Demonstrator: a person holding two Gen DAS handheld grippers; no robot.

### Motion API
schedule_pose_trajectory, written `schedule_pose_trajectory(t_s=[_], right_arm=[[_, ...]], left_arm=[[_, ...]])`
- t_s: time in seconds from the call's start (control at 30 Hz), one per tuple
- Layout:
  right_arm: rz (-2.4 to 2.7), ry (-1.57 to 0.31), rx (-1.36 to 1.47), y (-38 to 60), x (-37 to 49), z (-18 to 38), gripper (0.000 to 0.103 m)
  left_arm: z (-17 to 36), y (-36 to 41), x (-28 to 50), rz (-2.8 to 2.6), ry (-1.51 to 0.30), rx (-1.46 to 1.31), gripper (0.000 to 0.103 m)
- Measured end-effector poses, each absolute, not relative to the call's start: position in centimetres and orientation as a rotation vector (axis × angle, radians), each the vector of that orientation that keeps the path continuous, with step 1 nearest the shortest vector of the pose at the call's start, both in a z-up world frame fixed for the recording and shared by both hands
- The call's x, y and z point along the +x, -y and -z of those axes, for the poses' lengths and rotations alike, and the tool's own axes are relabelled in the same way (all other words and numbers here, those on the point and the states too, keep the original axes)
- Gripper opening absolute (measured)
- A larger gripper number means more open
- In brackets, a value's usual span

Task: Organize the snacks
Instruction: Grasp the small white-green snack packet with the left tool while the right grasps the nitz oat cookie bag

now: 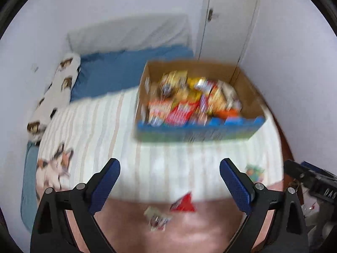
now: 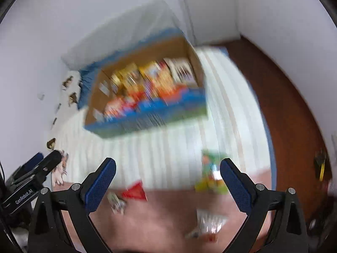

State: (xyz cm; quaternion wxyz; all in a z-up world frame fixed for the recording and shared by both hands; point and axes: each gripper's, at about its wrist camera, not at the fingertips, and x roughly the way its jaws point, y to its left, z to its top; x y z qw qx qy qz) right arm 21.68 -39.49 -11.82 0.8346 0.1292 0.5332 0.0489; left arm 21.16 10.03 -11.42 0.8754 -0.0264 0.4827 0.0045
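Note:
A cardboard box [image 1: 248, 88] with a blue and green front, full of colourful snack packs [image 1: 189, 101], sits on a striped bed; it also shows in the right wrist view [image 2: 189, 48]. Loose snacks lie near me: a red packet [image 1: 183, 203] [image 2: 135, 191], a pale packet [image 1: 157, 219] [image 2: 117, 203], a green packet [image 1: 254, 171] [image 2: 210, 175] and a clear white packet [image 2: 210, 223]. My left gripper [image 1: 169, 169] is open and empty above the bed's near edge. My right gripper [image 2: 167, 169] is open and empty too. Both views are blurred.
The bed has a striped cover [image 1: 105, 130], a blue pillow [image 1: 118, 73] and a cat-print bolster [image 1: 54, 97] along the left wall. A pink sheet [image 1: 189, 227] covers the near edge. White wardrobe doors [image 1: 229, 16] stand behind. Red-brown floor [image 2: 294, 109] lies to the right.

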Motion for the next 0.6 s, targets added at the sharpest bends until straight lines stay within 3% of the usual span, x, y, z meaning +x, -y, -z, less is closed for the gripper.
schedule_pose_trajectory(t_s=[0.33, 0.6], right_arm=[[0.043, -1.529, 0.505, 44.4, 14.8, 28.9, 0.101], [0.046, -1.608, 0.56, 43.5, 13.4, 34.5, 0.098]], left_arm=[[23.7, -13.8, 16.9, -0.114, -1.326, -0.085, 0.097], [29.6, -16.2, 16.3, -0.142, -1.47, -0.255, 0.097]])
